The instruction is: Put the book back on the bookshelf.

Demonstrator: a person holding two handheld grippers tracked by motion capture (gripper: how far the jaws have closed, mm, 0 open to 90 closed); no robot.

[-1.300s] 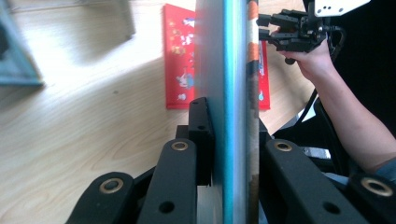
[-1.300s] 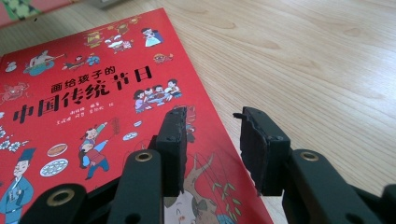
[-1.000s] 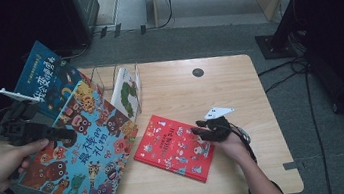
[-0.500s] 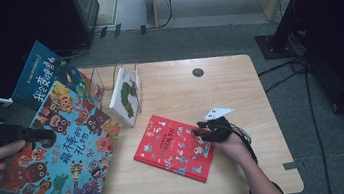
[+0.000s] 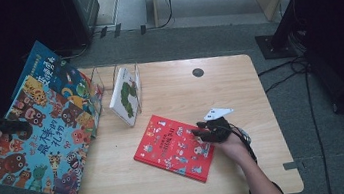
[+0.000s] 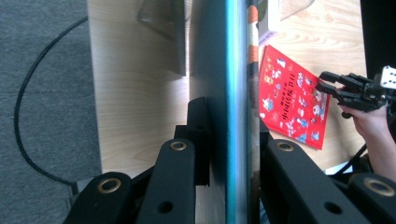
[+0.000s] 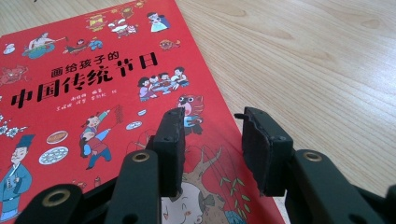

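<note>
Book in hand: large monster picture book (image 5: 44, 139) clamped edge-on in left tongs (image 6: 229, 154), raised and tilted at left end of worktop (image 5: 240, 93), overhanging its edge.
Behind it: blue book (image 5: 41, 61), partly covered, also leaning.
Rack: clear wire book rack (image 5: 107, 83) holding one white book (image 5: 127, 95); other slots vacant.
Red book: red festival book (image 5: 176, 147) flat on worktop; right tongs (image 7: 210, 140) half open over its corner, gripping nothing.
Progress: judged early; one book racked, monster book lifted but not slotted, red book untouched.
Change from earlier frame: monster book carried further left and slightly higher, more off the worktop; right tongs unmoved.
</note>
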